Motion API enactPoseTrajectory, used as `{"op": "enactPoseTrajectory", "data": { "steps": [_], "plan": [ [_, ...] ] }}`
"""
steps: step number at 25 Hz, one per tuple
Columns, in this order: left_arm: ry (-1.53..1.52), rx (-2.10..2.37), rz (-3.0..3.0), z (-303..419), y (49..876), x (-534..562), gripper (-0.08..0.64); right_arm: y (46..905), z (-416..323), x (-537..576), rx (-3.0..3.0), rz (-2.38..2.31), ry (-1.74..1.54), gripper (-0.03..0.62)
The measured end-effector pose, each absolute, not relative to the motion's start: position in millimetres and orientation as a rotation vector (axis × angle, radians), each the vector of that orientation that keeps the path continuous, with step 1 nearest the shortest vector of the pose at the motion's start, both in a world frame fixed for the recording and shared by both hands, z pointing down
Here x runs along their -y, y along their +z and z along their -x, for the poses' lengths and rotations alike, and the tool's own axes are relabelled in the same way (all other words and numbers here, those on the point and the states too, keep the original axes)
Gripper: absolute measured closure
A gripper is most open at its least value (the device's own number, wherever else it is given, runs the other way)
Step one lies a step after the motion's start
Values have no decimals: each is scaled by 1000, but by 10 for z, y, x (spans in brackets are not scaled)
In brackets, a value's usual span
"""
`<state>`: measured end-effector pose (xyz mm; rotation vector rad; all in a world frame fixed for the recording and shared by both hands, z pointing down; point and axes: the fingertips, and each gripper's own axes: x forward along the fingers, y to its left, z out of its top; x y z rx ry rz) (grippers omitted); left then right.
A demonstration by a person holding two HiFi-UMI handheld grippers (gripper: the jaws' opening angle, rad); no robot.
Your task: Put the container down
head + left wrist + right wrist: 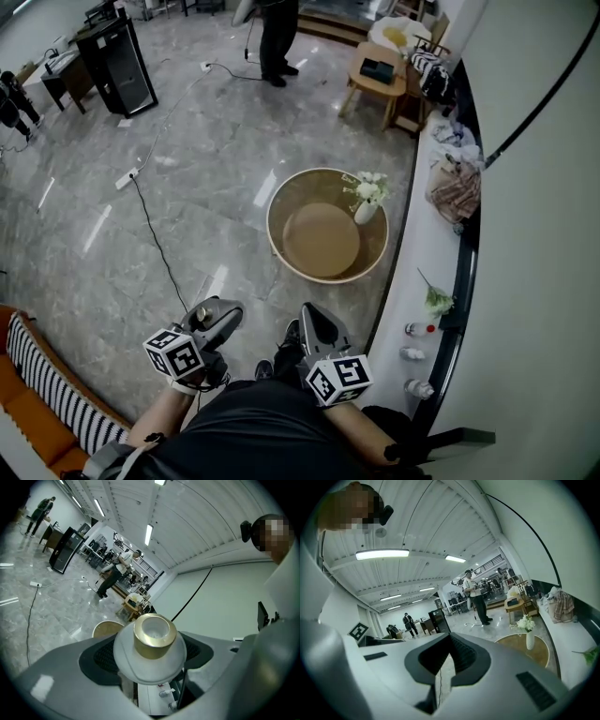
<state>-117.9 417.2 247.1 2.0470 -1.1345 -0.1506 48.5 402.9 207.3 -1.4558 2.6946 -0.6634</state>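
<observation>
broadly, the grey marble floor (pixel 187 187) filled most of the head view. a round wooden counter (pixel 319 246) stood ahead of the person, and a long white counter (pixel 424 262) ran along the wall at the right. a vase of white flowers (pixel 367 208) stood on the round counter near its right rim, and three small bottles (pixel 419 329) lay on the white counter's near end. both grippers were held close to the body, well apart from either counter. the left gripper (pixel 150 656) had its jaws clamped on the container (pixel 150 641), a pale rounded jar with a gold-rimmed mouth, so the container was in the air at the person's left side. the right gripper (pixel 445 660) had its jaws drawn together with only a thin slit between them and nothing inside. the set-down looked barely begun, since no surface lay under the jar yet. to do it well, the person would probably need to carry the jar forward to a bare part of a counter, away from the vase and the bottles. it should stay mouth-up on the way and come down until its base sat flat. the jaws should part only once the weight rested there, because the rounded body could roll or tip if released early. the spare gripper was best kept clear.
</observation>
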Motion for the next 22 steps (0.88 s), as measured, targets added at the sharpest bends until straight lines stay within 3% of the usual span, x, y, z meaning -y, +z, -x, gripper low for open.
{"op": "enactPoseTrajectory", "data": {
  "steps": [22],
  "plan": [
    [-216, 1265, -2017, 815, 2197, -2885, 202, 1899, -868, -2512, -2730, 1303, -650, 586]
  ]
}}
